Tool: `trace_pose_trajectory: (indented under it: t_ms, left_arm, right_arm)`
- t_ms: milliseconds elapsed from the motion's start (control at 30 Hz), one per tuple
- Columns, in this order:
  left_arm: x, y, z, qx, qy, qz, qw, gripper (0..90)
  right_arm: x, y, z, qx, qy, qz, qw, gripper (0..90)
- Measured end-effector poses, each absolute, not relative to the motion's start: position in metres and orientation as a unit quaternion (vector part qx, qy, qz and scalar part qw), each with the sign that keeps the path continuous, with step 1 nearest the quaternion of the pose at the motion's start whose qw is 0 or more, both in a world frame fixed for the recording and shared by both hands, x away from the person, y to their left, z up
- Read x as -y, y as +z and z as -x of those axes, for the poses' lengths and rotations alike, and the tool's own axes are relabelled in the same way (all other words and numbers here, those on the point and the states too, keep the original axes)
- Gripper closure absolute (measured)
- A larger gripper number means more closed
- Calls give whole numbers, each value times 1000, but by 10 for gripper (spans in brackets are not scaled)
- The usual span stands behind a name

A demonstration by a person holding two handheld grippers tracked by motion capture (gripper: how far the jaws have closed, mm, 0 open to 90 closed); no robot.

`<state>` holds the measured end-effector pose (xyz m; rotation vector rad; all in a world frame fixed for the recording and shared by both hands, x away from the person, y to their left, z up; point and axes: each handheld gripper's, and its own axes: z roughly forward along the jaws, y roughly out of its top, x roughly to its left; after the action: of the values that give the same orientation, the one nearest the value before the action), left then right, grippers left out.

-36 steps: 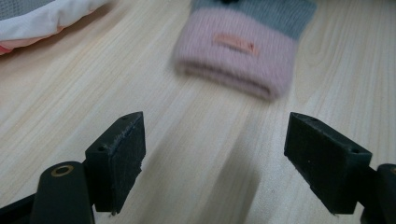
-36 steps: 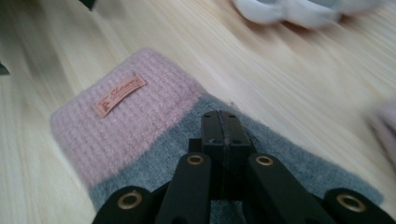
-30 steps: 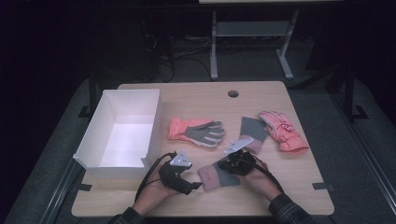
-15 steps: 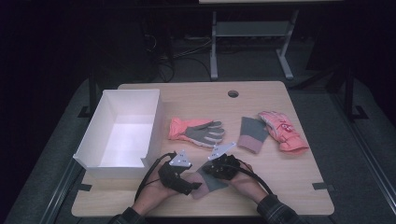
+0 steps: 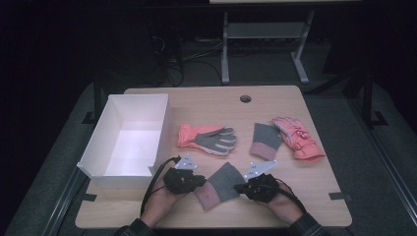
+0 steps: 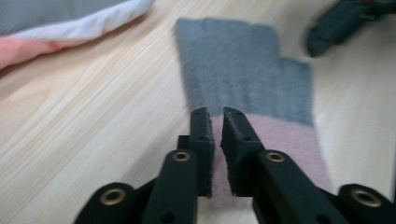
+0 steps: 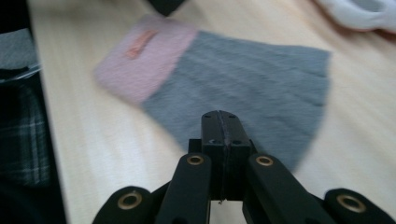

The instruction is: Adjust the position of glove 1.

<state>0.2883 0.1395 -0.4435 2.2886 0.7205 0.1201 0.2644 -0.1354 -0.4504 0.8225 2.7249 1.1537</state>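
Observation:
A small grey mitt with a pink cuff (image 5: 222, 185) lies flat near the table's front edge, between my two grippers. My left gripper (image 5: 199, 181) sits at the cuff end; its jaws have just been closing. In the left gripper view they (image 6: 217, 117) stand a narrow slit apart, pinching the pink cuff (image 6: 280, 140) at its edge. My right gripper (image 5: 239, 188) is at the grey end. Its jaws (image 7: 219, 115) are pressed together with nothing between them, above the grey cloth (image 7: 261, 84).
A white open box (image 5: 98, 147) stands at the left. A coral and grey glove (image 5: 206, 138) lies mid-table. A second grey and pink mitt (image 5: 265, 140) and a pink glove (image 5: 298, 138) lie at the right. A cable hole (image 5: 245, 98) is at the back.
My right gripper went left over the mitt, then came back to the right, leaving the mitt uncovered between the two grippers. The left hand has stayed put.

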Motion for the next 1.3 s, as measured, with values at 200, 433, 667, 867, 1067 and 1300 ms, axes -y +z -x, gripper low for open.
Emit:
trace_pose_trajectory:
  t_ms: [200,433,667,867,1067,1300]
  left_arm:
    - [-133,-450,-290,-290,32,-891,349,868]
    - [-126,-452,-287,-284,-9,-888,362,869]
    - [-108,-454,-282,-258,-32,-891,373,875]
    - [-86,-457,-279,-234,-66,-893,378,890]
    - [-65,-459,-280,-212,-80,-896,381,894]
    - [-44,-461,-281,-196,-90,-896,389,895]
  right_arm:
    - [124,-456,-260,-895,366,-254,29,900]
    - [132,-459,-266,-899,347,-266,37,900]
    - [146,-458,-277,-894,339,-288,52,900]
    - [159,-458,-288,-888,331,-313,68,900]
    - [164,-458,-299,-885,327,-322,81,900]
    - [164,-459,-311,-880,330,-330,91,900]
